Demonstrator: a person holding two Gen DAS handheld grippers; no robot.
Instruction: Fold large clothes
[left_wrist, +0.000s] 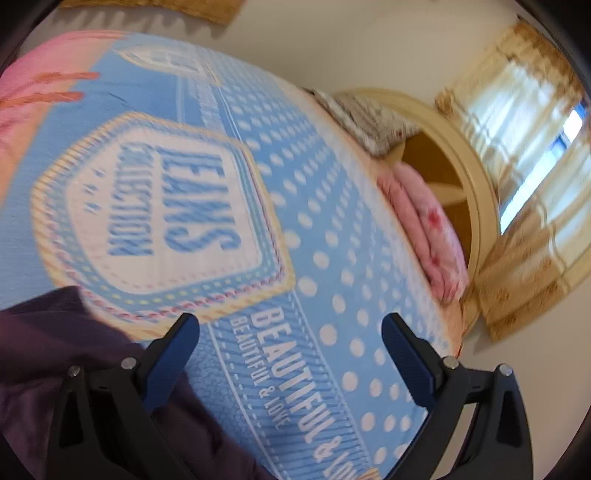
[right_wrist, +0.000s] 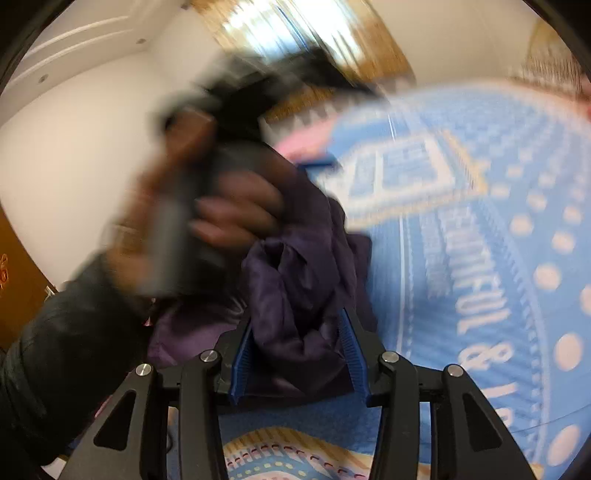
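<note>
A dark purple garment (right_wrist: 295, 266) lies crumpled on a blue printed bed cover (left_wrist: 295, 206). In the right wrist view a bunch of it sits between the blue pads of my right gripper (right_wrist: 295, 317), whose jaws stand partly apart and do not clamp it. My left gripper (left_wrist: 290, 321) is wide open over the cover's lettering with nothing between its fingers. The same garment (left_wrist: 55, 350) lies under and beside its left finger. A blurred hand (right_wrist: 236, 214) in a black sleeve (right_wrist: 66, 332) holds the left tool's handle just above the garment.
A folded pink blanket (left_wrist: 424, 232) and a patterned pillow (left_wrist: 365, 118) lie at the bed's far edge by a curved cream bed frame (left_wrist: 480, 206). Yellow curtains (left_wrist: 517, 122) cover a window beyond. The cover's blue field (right_wrist: 498, 258) stretches right of the garment.
</note>
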